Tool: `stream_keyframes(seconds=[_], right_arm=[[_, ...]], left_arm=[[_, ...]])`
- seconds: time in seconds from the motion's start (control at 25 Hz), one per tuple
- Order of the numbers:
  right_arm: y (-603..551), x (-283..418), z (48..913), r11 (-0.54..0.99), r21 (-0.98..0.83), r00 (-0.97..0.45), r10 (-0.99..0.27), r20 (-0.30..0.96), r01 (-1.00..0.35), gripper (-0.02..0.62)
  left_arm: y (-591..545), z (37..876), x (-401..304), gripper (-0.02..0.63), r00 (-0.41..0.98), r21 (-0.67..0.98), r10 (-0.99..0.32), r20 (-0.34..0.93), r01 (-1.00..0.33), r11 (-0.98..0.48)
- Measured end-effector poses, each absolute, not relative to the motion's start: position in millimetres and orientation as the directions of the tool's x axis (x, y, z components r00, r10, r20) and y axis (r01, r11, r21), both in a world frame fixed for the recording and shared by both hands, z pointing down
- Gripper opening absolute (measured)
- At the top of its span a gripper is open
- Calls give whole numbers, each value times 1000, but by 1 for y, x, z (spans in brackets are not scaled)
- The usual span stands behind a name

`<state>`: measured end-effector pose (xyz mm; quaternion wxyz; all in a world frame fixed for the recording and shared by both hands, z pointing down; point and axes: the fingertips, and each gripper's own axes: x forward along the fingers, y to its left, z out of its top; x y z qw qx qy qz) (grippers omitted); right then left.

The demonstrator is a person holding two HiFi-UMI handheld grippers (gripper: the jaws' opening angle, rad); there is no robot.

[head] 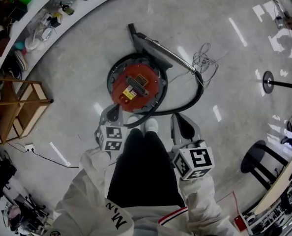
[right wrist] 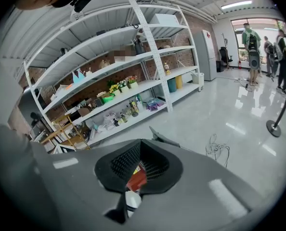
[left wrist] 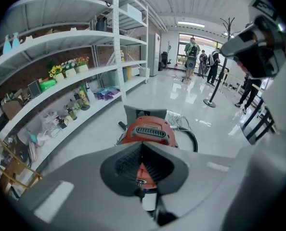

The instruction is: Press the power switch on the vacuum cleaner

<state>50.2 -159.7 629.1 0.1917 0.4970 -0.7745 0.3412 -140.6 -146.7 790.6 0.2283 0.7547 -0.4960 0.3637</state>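
Observation:
A round red vacuum cleaner (head: 136, 86) stands on the grey floor just ahead of the person's white shoes (head: 142, 125). Its black hose (head: 197, 95) curves off to the right, and its grey wand and nozzle (head: 153, 47) lie behind it. I cannot pick out the power switch on its top. My left gripper (head: 113, 113) hovers at the vacuum's near left rim, shut and holding nothing. My right gripper (head: 181, 124) hangs near the hose, to the right of the vacuum, also shut with nothing held. In the left gripper view the vacuum (left wrist: 148, 131) lies straight ahead beyond the gripper (left wrist: 141, 146). In the right gripper view the gripper (right wrist: 140, 142) hides most of the vacuum (right wrist: 136, 177).
Curved white shelving (head: 43, 18) full of small items runs along the left. A wooden rack (head: 18, 107) stands at the left. A loose cable tangle (head: 205, 60) lies right of the wand. A stanchion base (head: 268, 81) and a black stool (head: 256, 159) are at the right. People (left wrist: 201, 61) stand far off.

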Motion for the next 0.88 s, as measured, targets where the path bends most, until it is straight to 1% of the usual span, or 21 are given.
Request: stream_keyframes(seconds=[0.32, 0.88], right_arm=[[-163, 51, 628, 272, -325, -422, -644, 638, -906, 0], [-149, 42, 634, 272, -335, -431, -613, 662, -902, 0]], left_arm=[[-145, 842, -148, 0, 219, -29, -520, 825, -904, -427], [-145, 882, -146, 0, 227, -25, -475, 850, -884, -467]])
